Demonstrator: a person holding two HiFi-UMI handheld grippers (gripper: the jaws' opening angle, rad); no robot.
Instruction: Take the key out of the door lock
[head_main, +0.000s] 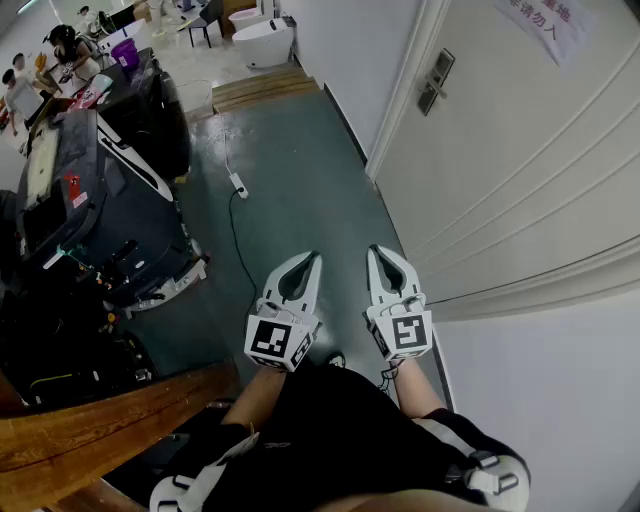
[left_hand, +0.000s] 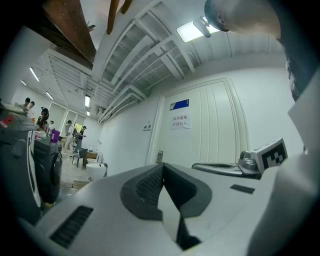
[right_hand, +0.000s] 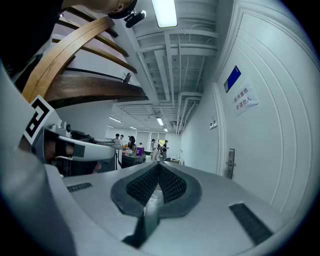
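The door lock (head_main: 435, 80) is a grey plate with a handle on the white door (head_main: 520, 170), far ahead at upper right; any key in it is too small to make out. The same lock (right_hand: 230, 163) shows small at the door's edge in the right gripper view, and as a dark plate (left_hand: 159, 156) in the left gripper view. My left gripper (head_main: 316, 258) and right gripper (head_main: 374, 251) are held side by side near my body, well short of the door, both shut with nothing between the jaws.
A dark machine (head_main: 90, 200) stands at left, a power strip (head_main: 239, 184) with its cable lies on the green floor, wooden steps (head_main: 262, 88) lie ahead. A wooden rail (head_main: 110, 420) curves at lower left. People stand in the far room (head_main: 60, 60).
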